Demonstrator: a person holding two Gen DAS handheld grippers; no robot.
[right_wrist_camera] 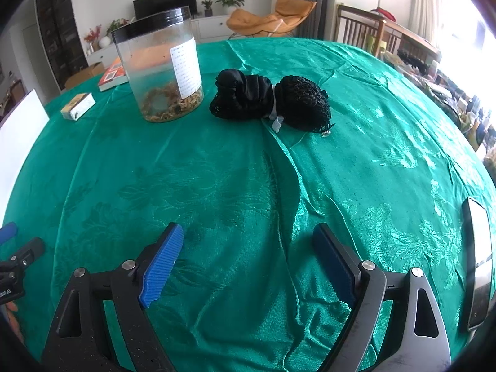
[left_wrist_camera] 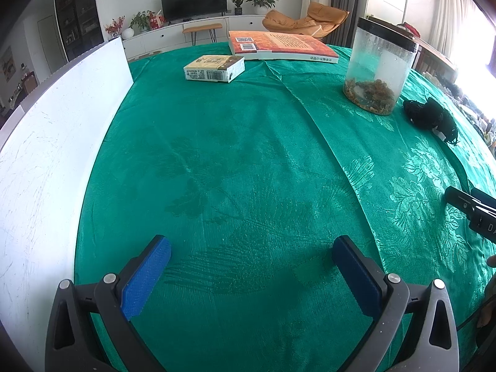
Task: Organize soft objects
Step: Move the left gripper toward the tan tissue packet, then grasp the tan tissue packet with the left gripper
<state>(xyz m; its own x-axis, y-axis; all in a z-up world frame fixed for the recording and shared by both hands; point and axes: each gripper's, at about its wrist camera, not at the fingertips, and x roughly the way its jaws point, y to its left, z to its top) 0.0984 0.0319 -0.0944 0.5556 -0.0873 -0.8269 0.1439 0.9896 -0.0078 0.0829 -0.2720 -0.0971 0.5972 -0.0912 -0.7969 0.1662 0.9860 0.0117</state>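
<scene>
A crumpled black soft bundle (right_wrist_camera: 269, 102), cloth on the left and mesh on the right, lies on the green tablecloth (right_wrist_camera: 248, 186) far ahead of my right gripper (right_wrist_camera: 248, 254). It also shows at the right edge of the left wrist view (left_wrist_camera: 431, 117). My right gripper is open and empty above the cloth. My left gripper (left_wrist_camera: 251, 263) is open and empty, low over the cloth, far from the bundle. A white board (left_wrist_camera: 55, 161) lies along the table's left side.
A clear plastic jar (right_wrist_camera: 164, 68) with a black lid stands left of the bundle; it also shows in the left wrist view (left_wrist_camera: 378, 65). A tissue pack (left_wrist_camera: 214, 68) and an orange book (left_wrist_camera: 279, 45) lie at the far side. A phone (right_wrist_camera: 479, 263) lies at the right edge.
</scene>
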